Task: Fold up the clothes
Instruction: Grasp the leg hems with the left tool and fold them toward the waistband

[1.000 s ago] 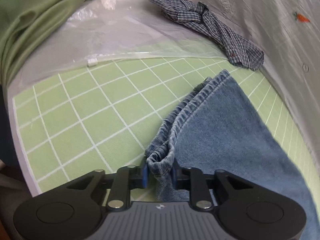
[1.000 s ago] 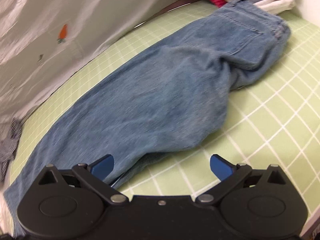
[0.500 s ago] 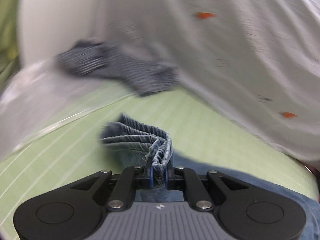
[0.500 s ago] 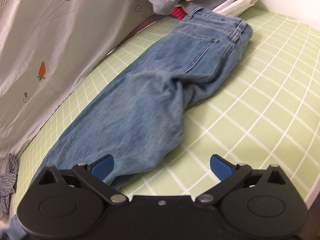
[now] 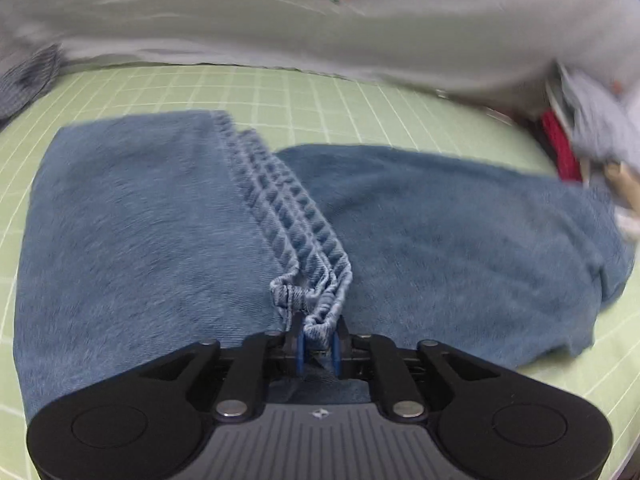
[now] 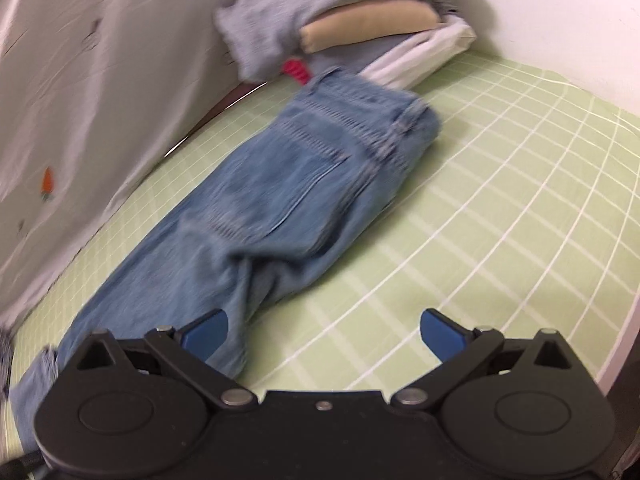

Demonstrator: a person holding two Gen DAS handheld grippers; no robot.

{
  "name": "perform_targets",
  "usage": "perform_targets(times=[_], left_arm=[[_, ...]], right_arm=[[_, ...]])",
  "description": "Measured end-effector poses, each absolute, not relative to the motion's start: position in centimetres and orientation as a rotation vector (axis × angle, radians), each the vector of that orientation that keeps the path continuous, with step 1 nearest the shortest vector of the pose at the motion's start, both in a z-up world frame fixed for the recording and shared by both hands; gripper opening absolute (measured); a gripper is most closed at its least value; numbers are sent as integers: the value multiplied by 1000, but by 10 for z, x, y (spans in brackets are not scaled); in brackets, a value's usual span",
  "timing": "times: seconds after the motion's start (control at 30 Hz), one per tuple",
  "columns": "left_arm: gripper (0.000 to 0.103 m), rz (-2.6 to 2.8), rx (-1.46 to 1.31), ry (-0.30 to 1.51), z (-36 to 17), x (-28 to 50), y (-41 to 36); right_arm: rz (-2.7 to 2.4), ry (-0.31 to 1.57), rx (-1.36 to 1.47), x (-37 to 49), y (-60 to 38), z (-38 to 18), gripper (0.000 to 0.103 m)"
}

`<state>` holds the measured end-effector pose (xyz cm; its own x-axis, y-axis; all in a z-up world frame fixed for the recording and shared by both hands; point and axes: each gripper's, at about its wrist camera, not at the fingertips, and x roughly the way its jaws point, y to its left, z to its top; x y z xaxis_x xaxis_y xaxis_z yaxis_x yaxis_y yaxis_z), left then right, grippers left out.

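A pair of blue jeans (image 6: 288, 200) lies lengthwise on a green gridded mat (image 6: 500, 208), waistband toward the far pile. In the left wrist view the leg end of the jeans (image 5: 140, 220) is doubled back over the rest, and my left gripper (image 5: 318, 350) is shut on the bunched hems (image 5: 308, 296). My right gripper (image 6: 322, 330) is open above the mat beside the jeans' near edge, with nothing between its blue pads (image 6: 440, 330).
A grey cloth with carrot prints (image 5: 340, 16) hangs along the mat's far side. A pile of folded clothes (image 6: 360, 20) in grey, beige, white and red sits past the waistband. A checked shirt (image 5: 24, 80) lies at the left. The mat's right part is bare.
My left gripper has carried the hems up and over toward the waistband, folding the legs back. The right gripper has swung toward the waistband end, staying open.
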<state>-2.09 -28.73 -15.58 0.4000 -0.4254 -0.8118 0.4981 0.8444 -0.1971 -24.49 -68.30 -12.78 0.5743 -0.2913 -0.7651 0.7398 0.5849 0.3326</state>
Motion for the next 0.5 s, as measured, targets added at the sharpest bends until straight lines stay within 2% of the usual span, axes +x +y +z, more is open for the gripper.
perform_targets(times=[0.07,0.27,0.33,0.47,0.5], left_arm=[[21,-591,54,1028,-156,-14,-291],[26,-590,90,1032,-156,-13,-292],[35,-580,145,1015,-153,-16,-298],[42,-520,230,965,-145,-20,-302],[48,-503,245,949,-143,-21,-302]], right_arm=[[-677,706,722,-240,-699,-132,103],[-658,696,789,-206,-728,-146,103],[-635,706,796,-194,-729,-149,103],[-587,726,775,-184,-723,-152,103],[-585,730,775,-185,-722,-153,103]])
